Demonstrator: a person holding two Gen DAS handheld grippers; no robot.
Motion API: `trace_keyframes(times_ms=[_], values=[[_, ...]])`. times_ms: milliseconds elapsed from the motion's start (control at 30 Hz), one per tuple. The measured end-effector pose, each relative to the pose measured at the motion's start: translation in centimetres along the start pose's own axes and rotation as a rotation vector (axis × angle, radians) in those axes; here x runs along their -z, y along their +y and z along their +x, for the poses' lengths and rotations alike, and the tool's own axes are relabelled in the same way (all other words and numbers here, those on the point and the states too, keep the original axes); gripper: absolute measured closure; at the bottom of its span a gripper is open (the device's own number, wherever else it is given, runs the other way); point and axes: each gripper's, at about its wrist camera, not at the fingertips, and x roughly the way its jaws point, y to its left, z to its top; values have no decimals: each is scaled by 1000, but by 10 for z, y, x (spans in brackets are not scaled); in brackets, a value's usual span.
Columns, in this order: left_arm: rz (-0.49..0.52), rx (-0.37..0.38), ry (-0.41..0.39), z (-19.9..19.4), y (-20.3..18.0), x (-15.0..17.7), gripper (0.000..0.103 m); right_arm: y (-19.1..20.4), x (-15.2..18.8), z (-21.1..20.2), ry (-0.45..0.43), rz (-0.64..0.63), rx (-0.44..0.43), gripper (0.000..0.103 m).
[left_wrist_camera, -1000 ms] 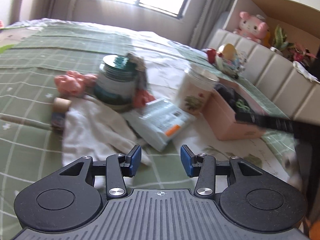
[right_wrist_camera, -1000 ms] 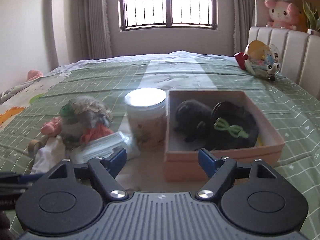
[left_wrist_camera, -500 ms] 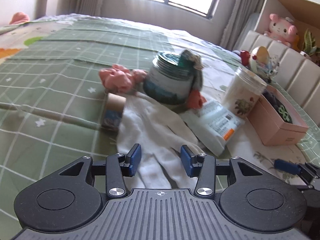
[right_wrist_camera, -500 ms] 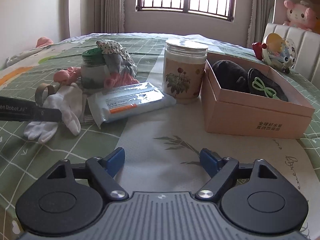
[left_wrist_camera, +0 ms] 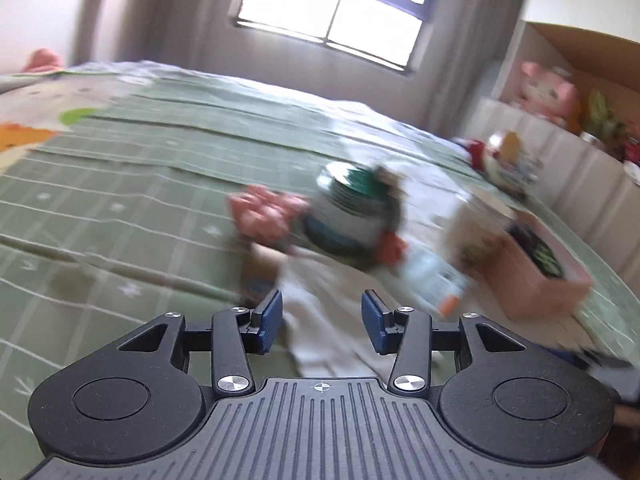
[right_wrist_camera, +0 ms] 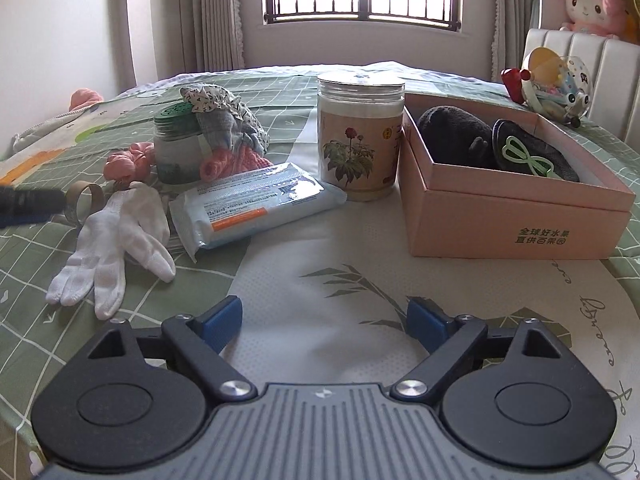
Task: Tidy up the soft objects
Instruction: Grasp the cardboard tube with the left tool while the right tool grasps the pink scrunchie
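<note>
Left wrist view, blurred throughout. The left gripper (left_wrist_camera: 322,322) sits at lower centre, its blue pads a moderate gap apart with nothing pinched. The white glove (left_wrist_camera: 320,312) lies on the bed directly beyond and between the fingertips, not yet touched as far as the blur allows. Behind it, toward mid-frame: a pink scrunchie (left_wrist_camera: 266,212), a green-lidded jar (left_wrist_camera: 346,216) draped with cloth, and a wipes packet (left_wrist_camera: 434,282) to the right. The pink box (left_wrist_camera: 540,280) is at right edge.

Judgement: the step in hand looks like picking the glove. Best done by lowering over the bunched cuff or palm, so both layers are caught, then lifting clear before swinging right.

Right wrist view, sharp. The right gripper (right_wrist_camera: 322,326) is at lower centre over bare bedspread; its jaws are opening, wide already, nothing between them. The glove shows at left-centre, fingers pointing toward the camera, its cuff end up by a cardboard tape core (right_wrist_camera: 82,200). The left tool's dark finger enters at the left edge beside that core. The wipes packet nearly touches the glove's right side. A floral jar (right_wrist_camera: 360,136) stands just left of the box, which already holds dark soft items and a green bow.

In the way: packet and floral jar stand between glove and box, so the carry must pass above them. A globe toy (right_wrist_camera: 554,82) sits upper right, well apart.
</note>
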Motion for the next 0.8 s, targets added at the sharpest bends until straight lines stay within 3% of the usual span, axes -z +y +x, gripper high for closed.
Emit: trace_keyframes(times_ms=[133, 267, 333, 367, 400, 467, 633, 800], values=[[59, -77, 29, 30, 9, -13, 55, 0, 0, 0, 0, 1, -1, 13], [69, -86, 105, 63, 16, -12, 55, 1, 0, 0, 0, 1, 0, 13], [72, -73, 92, 66, 20, -10, 56, 1, -1, 0, 1, -2, 5, 13], [72, -61, 91, 65, 21, -10, 63, 2, -1, -1, 0, -6, 7, 13], [66, -43, 94, 63, 23, -10, 79, 2, -3, -2, -3, -12, 2, 13], [47, -19, 93, 57, 28, -11, 79, 9, -9, -6, -27, -41, -22, 13], [-45, -5, 33, 27, 51, -19, 79, 54, -53, -11, -116, -164, -102, 13], [-70, -95, 39, 2, 83, -32, 79, 135, -93, 17, -176, -346, -155, 19]])
